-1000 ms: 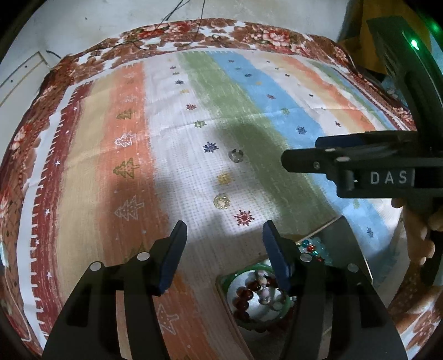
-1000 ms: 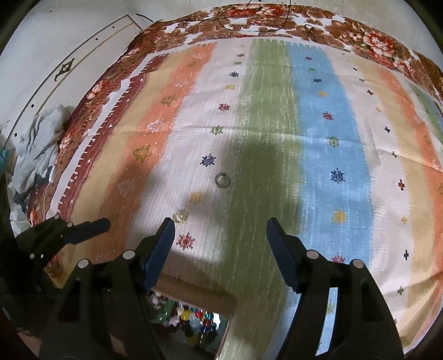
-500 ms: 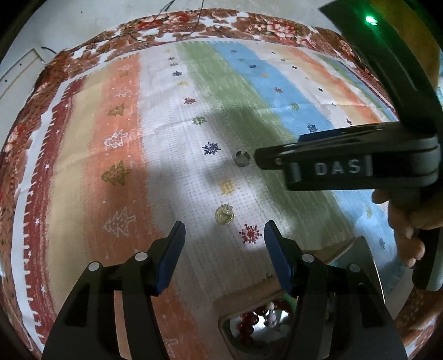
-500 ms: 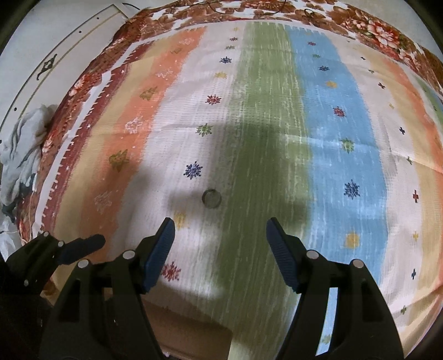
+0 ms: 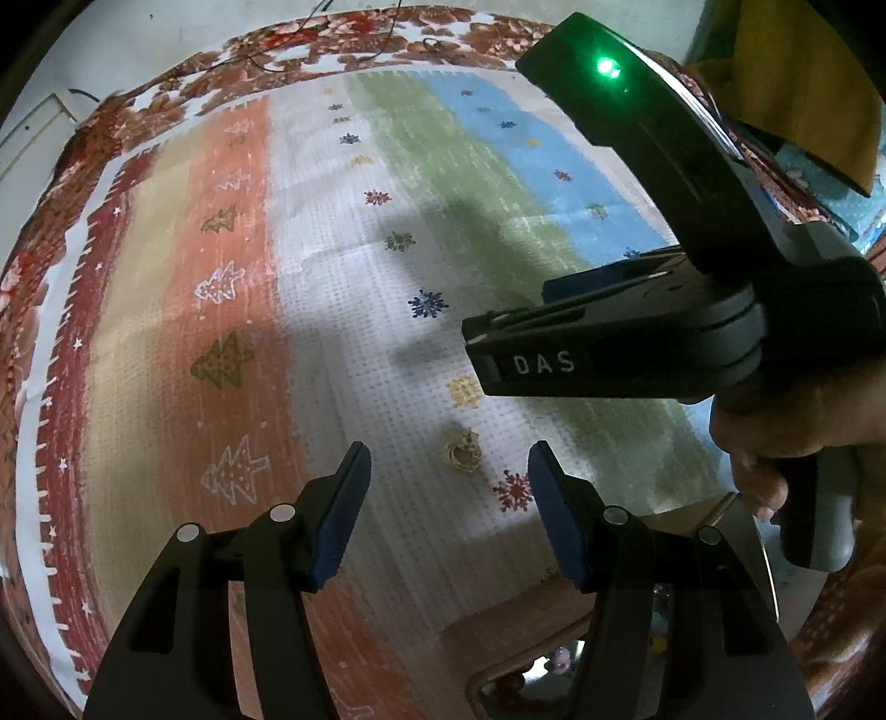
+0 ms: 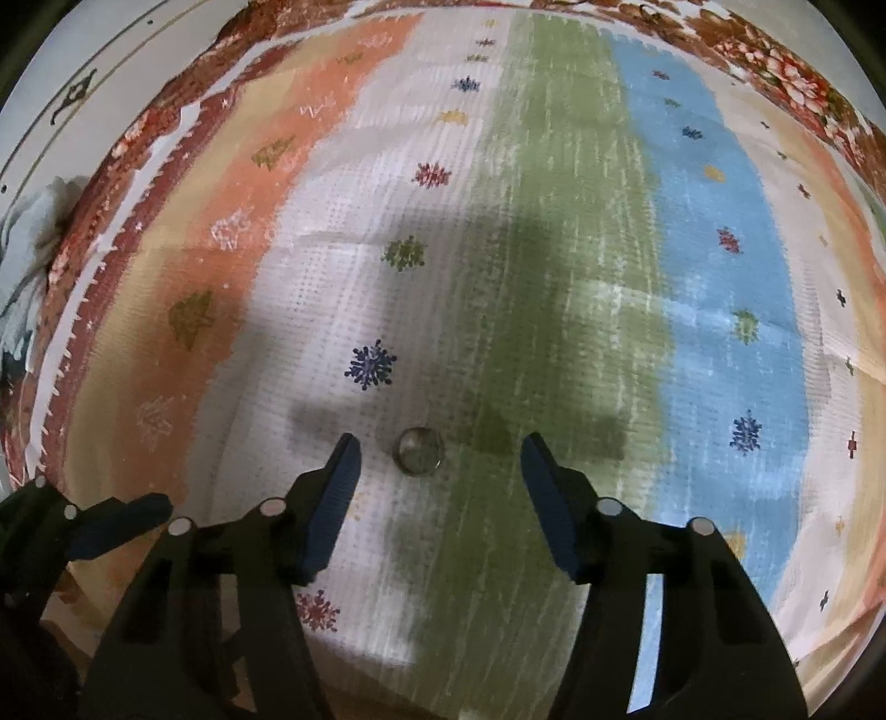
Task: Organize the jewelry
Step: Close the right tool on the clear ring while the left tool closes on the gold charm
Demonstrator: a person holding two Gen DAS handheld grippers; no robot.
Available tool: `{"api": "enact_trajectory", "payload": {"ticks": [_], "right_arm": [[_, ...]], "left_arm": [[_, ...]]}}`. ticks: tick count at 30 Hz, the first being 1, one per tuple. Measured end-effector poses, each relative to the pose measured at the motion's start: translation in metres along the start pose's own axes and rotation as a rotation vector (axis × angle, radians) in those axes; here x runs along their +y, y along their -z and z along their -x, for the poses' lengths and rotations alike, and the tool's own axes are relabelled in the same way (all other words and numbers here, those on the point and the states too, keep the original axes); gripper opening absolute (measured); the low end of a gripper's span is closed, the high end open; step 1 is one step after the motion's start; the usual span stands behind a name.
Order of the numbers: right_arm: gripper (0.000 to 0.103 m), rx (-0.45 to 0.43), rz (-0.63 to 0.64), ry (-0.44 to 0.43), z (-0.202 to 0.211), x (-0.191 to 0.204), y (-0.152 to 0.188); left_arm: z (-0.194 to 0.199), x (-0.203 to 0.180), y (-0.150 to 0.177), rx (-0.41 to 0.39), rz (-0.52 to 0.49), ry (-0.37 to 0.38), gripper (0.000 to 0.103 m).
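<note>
Silver ring [image 6: 418,451] between parted right jaws (just narrowing, not touching), gold ring [image 5: 462,455] ahead of parted left jaws, bare striped cloth [image 6: 581,221] around.

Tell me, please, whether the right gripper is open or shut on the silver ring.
Open. The right gripper has just been closing, but its pads stand clear of the silver ring, which lies flat on the cloth between them.

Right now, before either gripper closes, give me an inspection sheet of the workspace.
Surface: striped cloth with a floral border, shadowed under the grippers.
Job's things: silver ring lying between the right gripper's fingers; gold earring ahead of the left gripper; jewelry box at the near edge, beads inside.
Clutter: crumpled grey cloth off the mat.
Grippers: left gripper open, empty; right gripper open, jaws just narrowing, pads not touching the ring.
Cables: thin wire across the far border.
Surroundings: pale floor.
</note>
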State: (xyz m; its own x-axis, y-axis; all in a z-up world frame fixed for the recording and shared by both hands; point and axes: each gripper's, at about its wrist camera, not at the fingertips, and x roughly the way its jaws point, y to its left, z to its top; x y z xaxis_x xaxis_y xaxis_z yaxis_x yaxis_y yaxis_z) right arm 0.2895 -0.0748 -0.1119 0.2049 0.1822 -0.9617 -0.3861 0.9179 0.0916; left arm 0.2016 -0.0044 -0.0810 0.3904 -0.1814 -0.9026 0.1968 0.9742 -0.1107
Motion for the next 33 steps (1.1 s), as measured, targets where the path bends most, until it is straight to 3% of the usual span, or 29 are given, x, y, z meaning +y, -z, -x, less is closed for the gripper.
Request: {"api": "enact_trajectory", "payload": {"ticks": [8,11,14,23,33], "right_arm": [[0.046,0.025,0.021,0.012,-0.009,0.0,-0.005],[0.029,0.02,0.028,0.018,-0.01,0.0,-0.006],[0.021,0.021,0.024,0.013,-0.01,-0.003,-0.006],[0.021,0.026,-0.041,-0.051,-0.006,-0.017,-0.006],[0.021,0.032,-0.092,-0.058,0.0,-0.036,-0.003]], "left_arm": [[-0.014,0.003,-0.006,0.036,-0.017,0.002,0.058],[-0.018,0.001,-0.007,0.05,-0.032,0.001,0.057],[-0.021,-0.001,-0.008,0.061,-0.05,0.008,0.057],[-0.039,-0.004,-0.011,0.128,-0.077,0.018,0.055],[-0.055,-0.006,-0.019,0.177,-0.107,-0.018,0.037]]}}
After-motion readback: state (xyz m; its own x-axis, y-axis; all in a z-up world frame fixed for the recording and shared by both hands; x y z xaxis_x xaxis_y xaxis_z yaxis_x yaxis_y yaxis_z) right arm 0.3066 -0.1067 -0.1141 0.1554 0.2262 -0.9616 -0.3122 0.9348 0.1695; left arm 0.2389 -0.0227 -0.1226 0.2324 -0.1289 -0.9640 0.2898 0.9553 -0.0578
